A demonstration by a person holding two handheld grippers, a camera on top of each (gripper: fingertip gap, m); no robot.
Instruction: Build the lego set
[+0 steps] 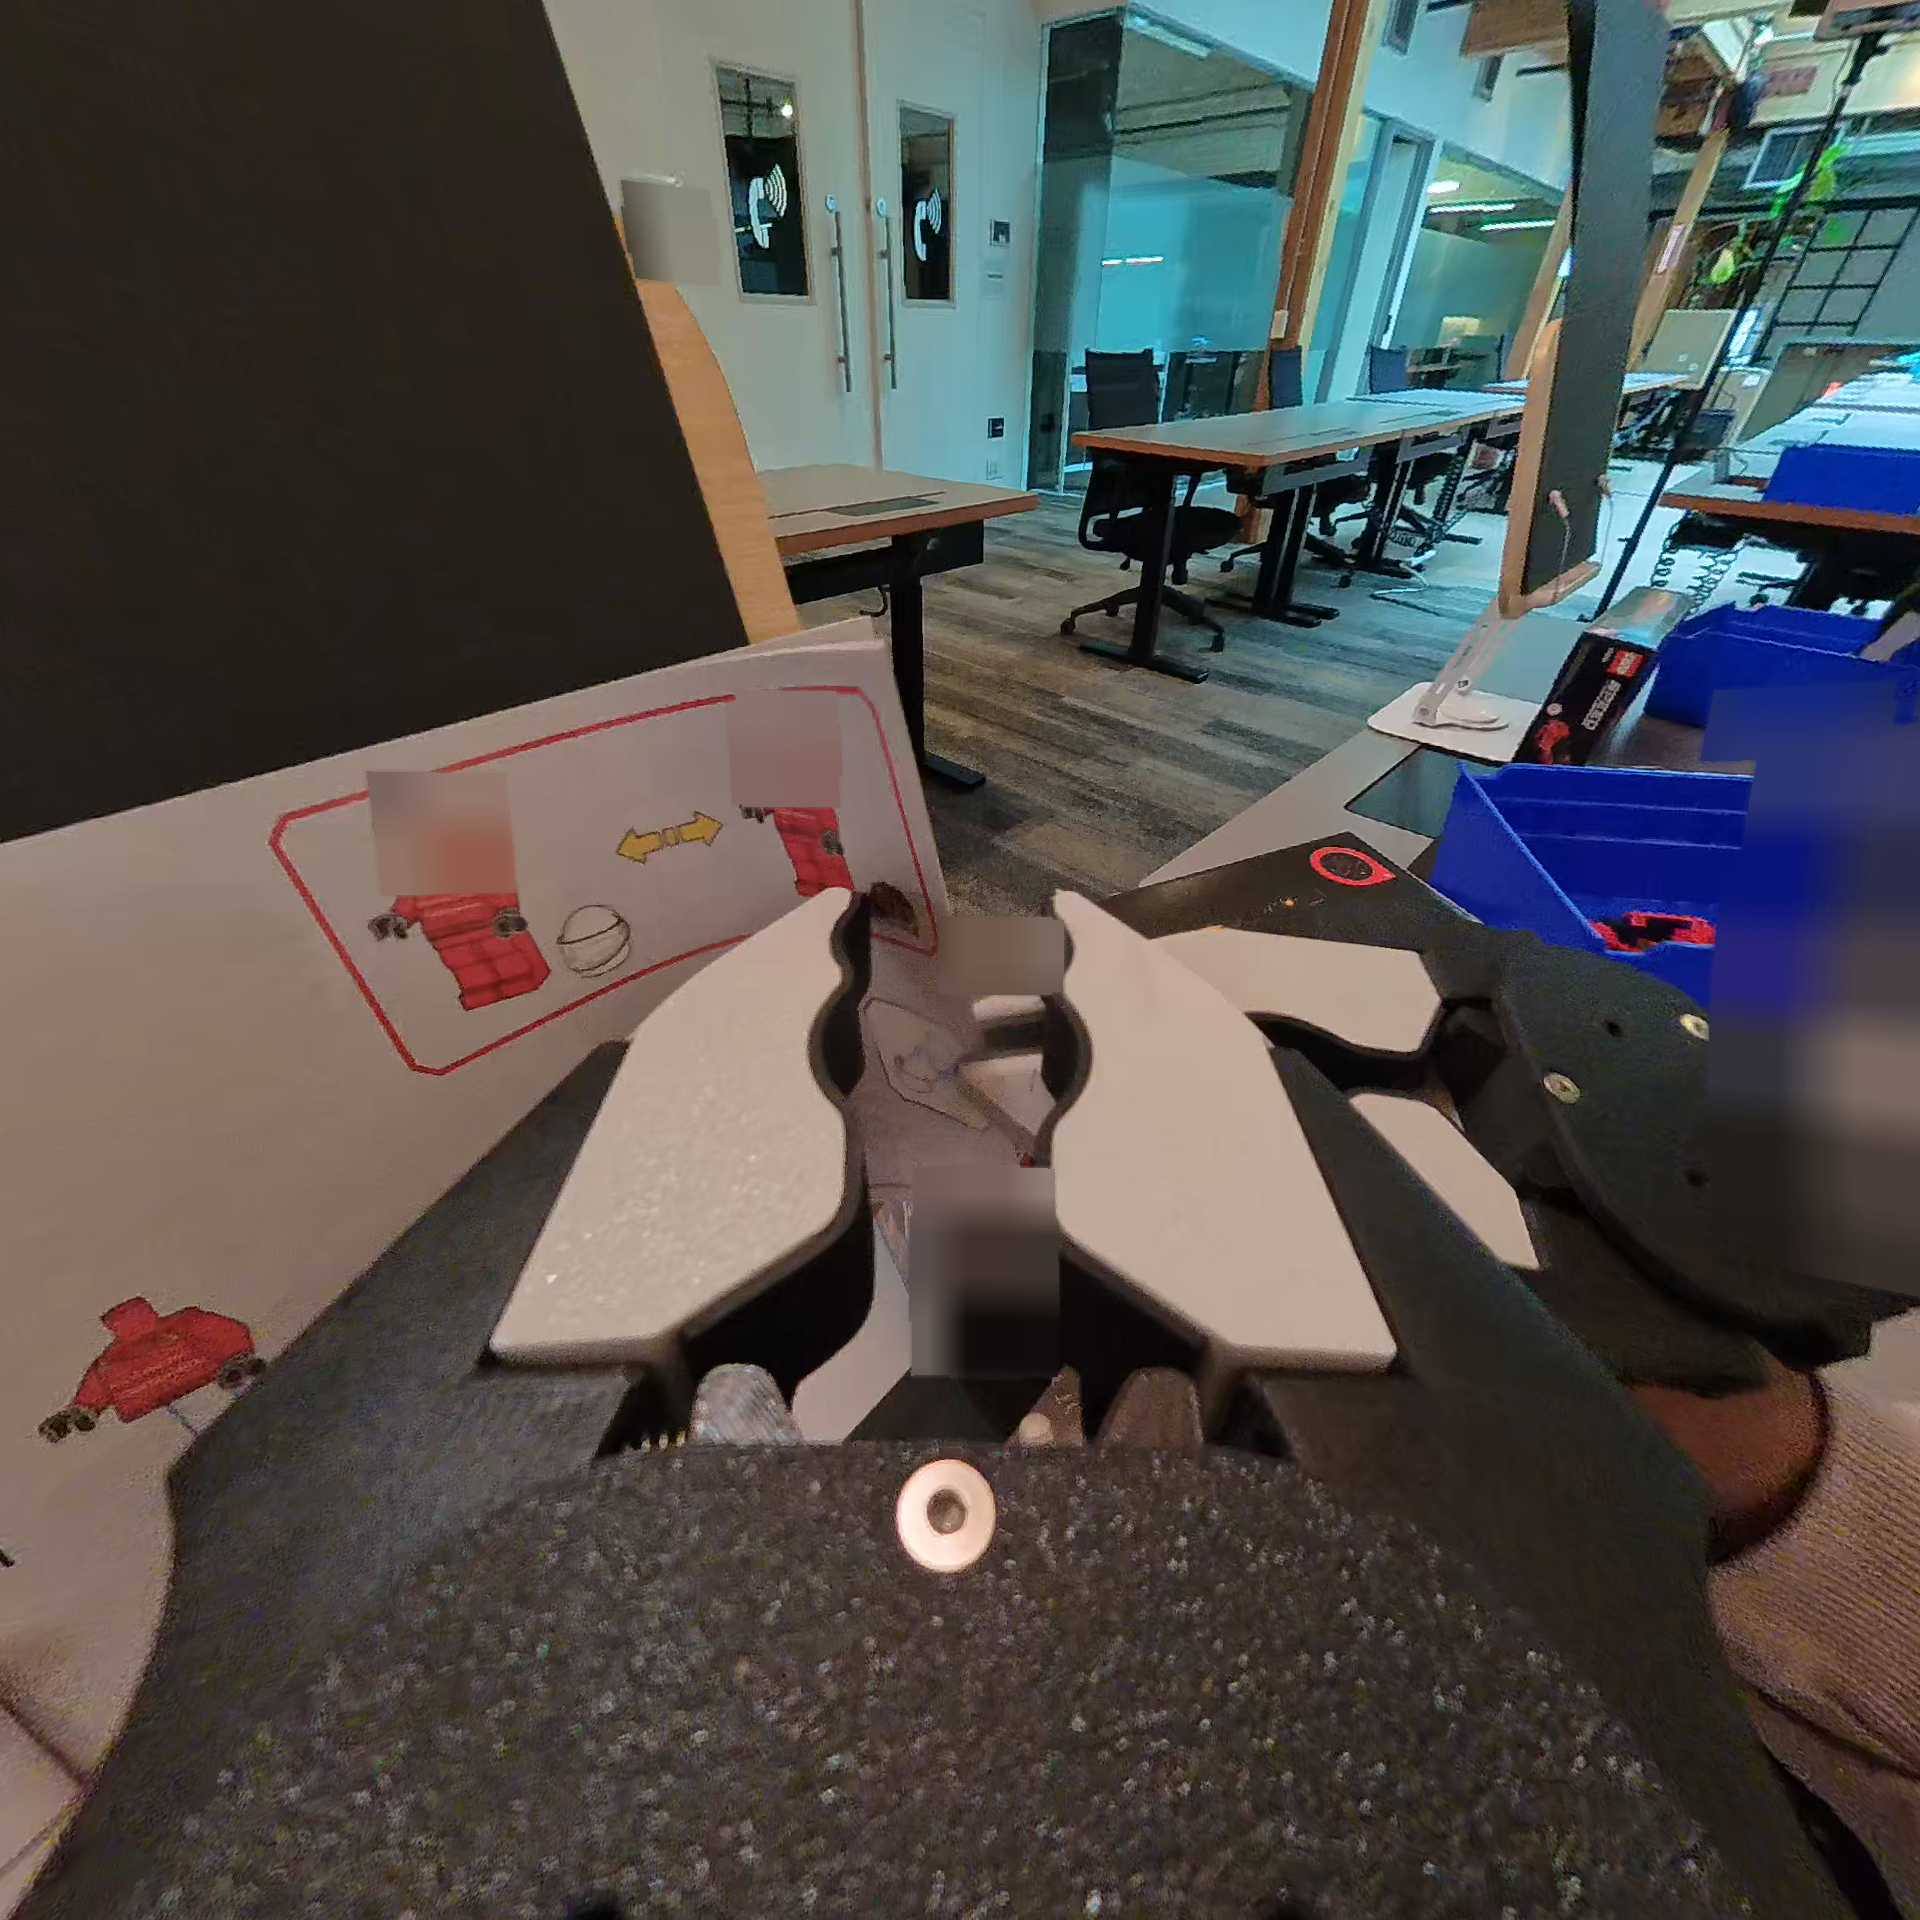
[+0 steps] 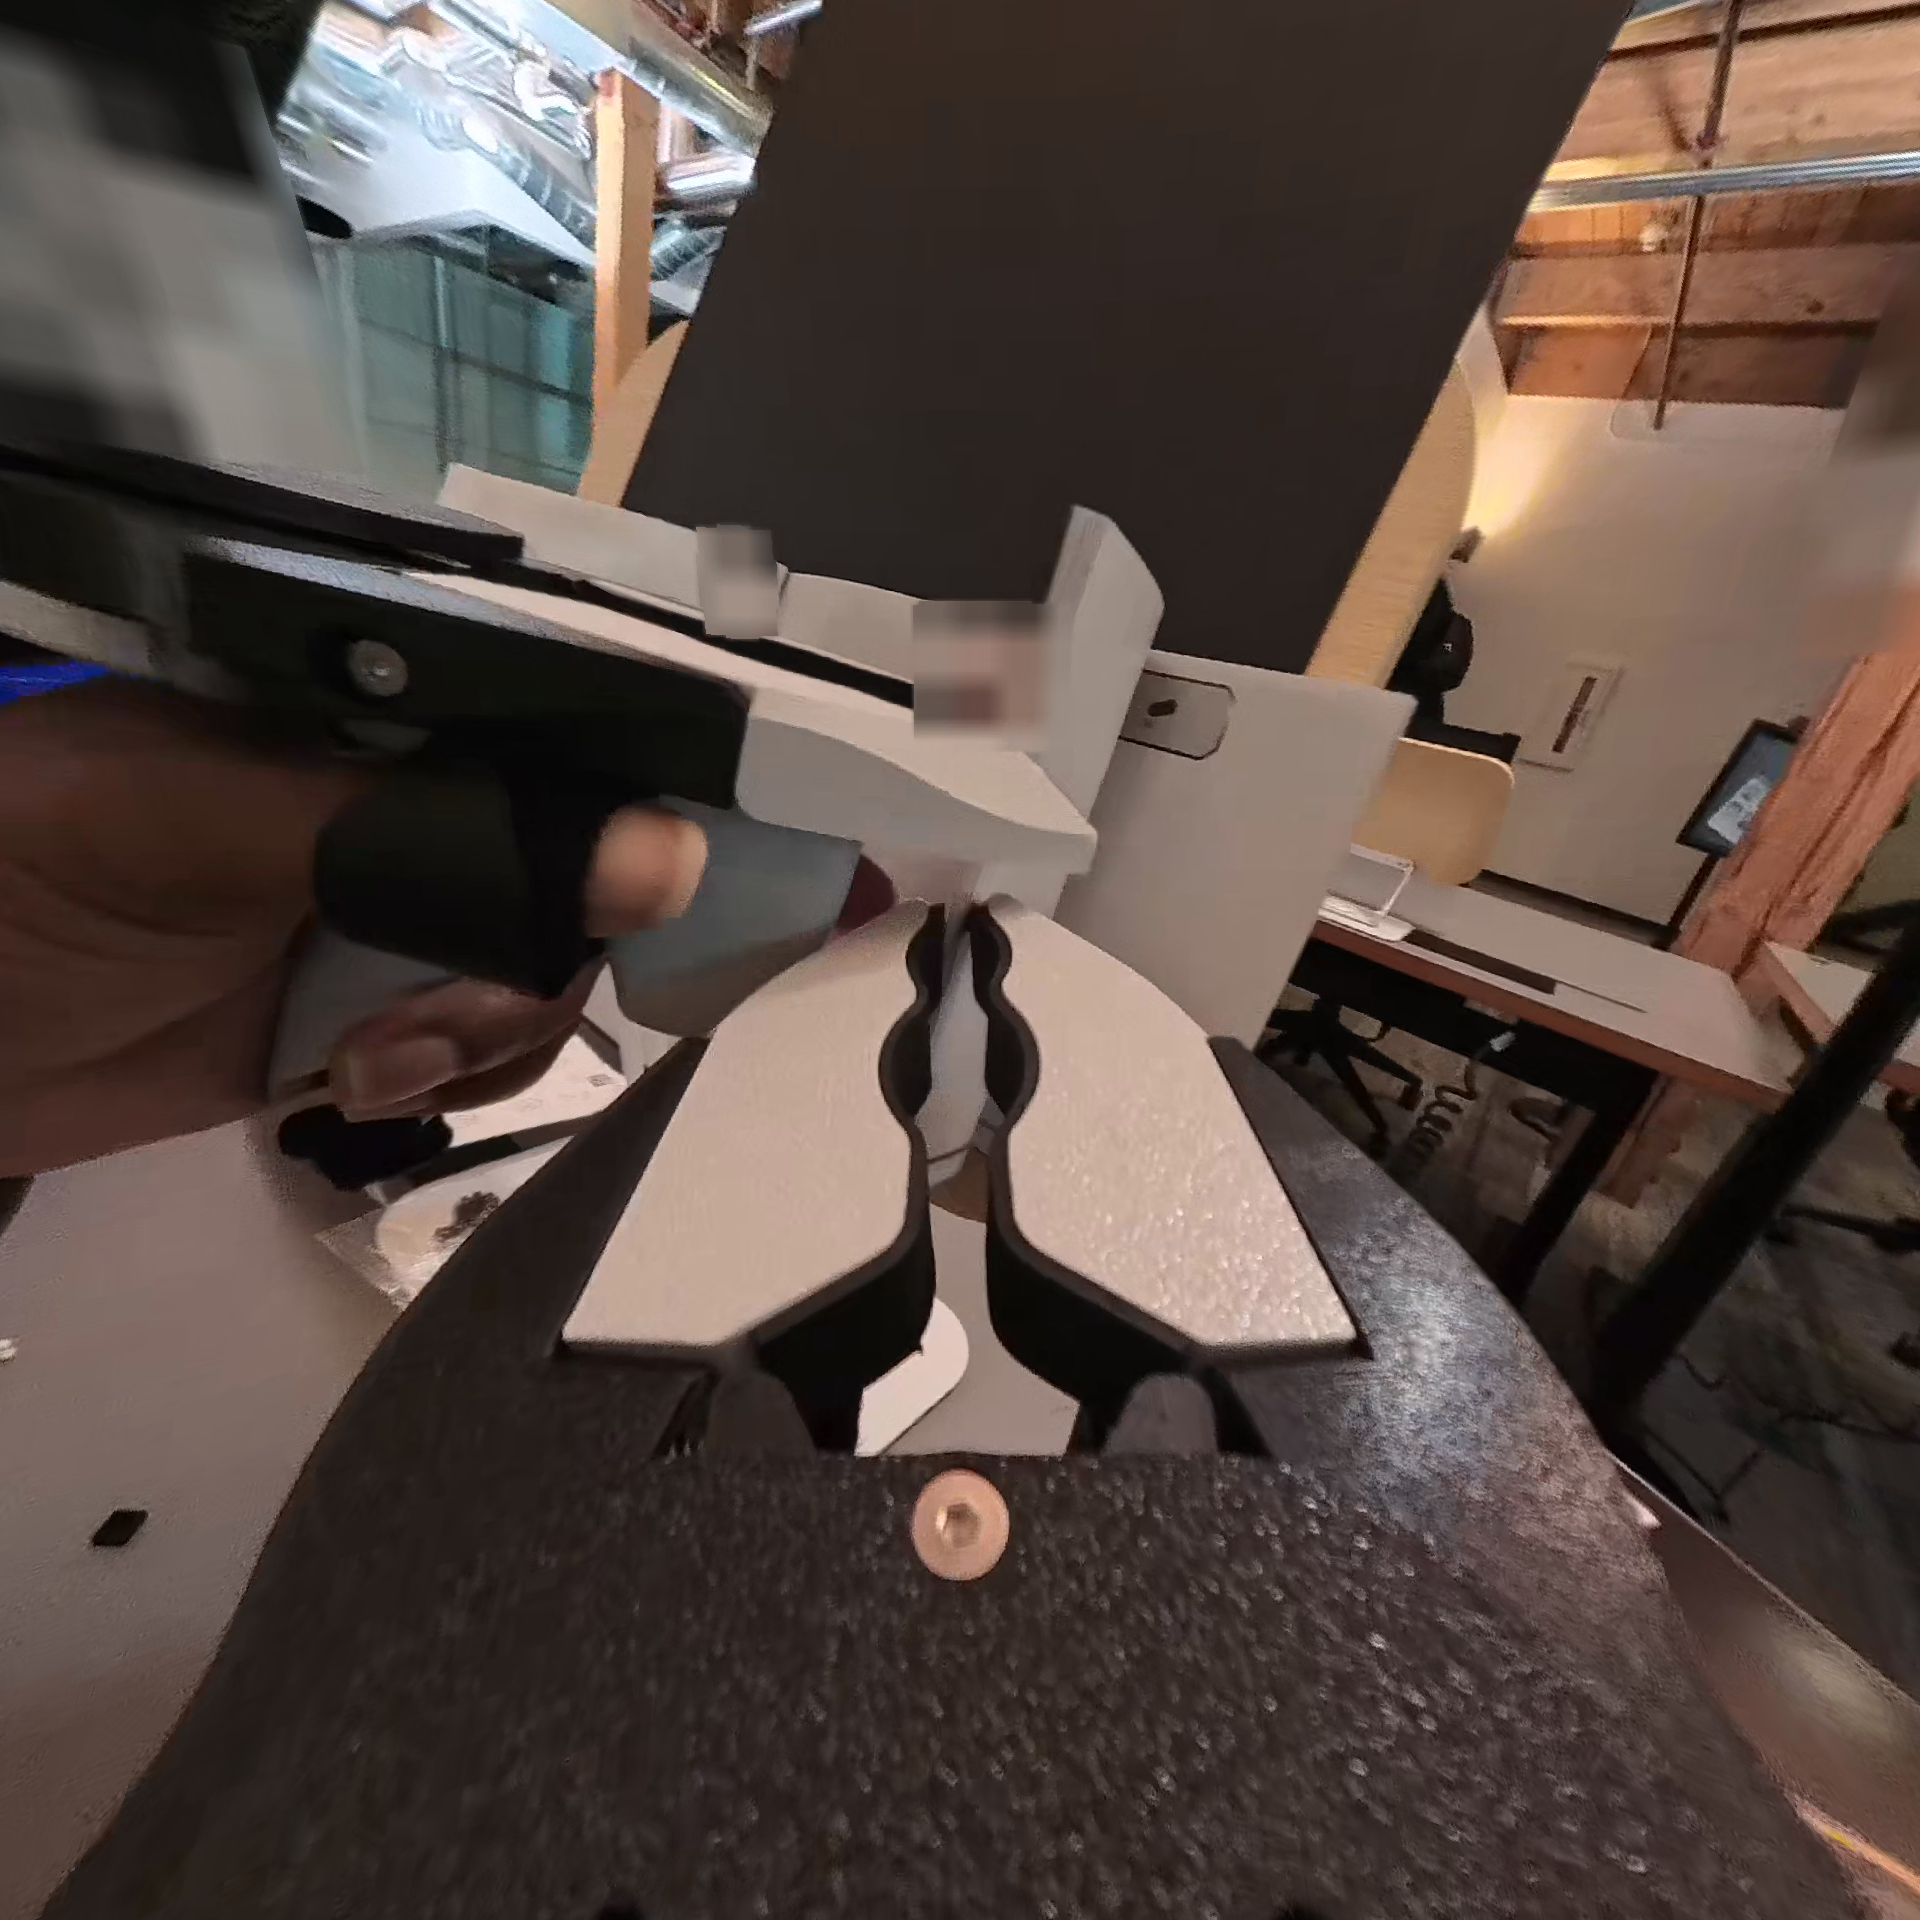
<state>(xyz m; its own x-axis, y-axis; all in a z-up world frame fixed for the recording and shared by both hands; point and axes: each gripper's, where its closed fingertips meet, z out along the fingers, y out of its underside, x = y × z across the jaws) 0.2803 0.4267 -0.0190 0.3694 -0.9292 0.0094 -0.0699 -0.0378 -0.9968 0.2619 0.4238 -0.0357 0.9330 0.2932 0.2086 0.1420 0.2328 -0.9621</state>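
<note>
My left gripper (image 1: 956, 914) is open, its grey fingers (image 1: 717, 1122) well apart. A mosaic patch covers what lies between its tips. My right gripper (image 2: 958, 916) is nearly closed on a slim white piece (image 2: 956, 1049) that stands upright between its jaws. The right gripper also shows in the left wrist view (image 1: 1299, 987), reaching in from the right, with its tips in the gap between the left fingers. The left gripper shows side-on in the right wrist view (image 2: 914, 790), held by a hand (image 2: 156, 914) just above and left of my right tips. An open instruction booklet (image 1: 312, 1091) leans at the left.
Blue bins (image 1: 1590, 842) with red pieces and a black set box (image 1: 1590, 696) stand at the right. A dark upright panel (image 1: 291, 395) rises behind the booklet. Small dark pieces (image 2: 462, 1210) lie on the grey table (image 2: 156, 1351). Desks and chairs stand farther off.
</note>
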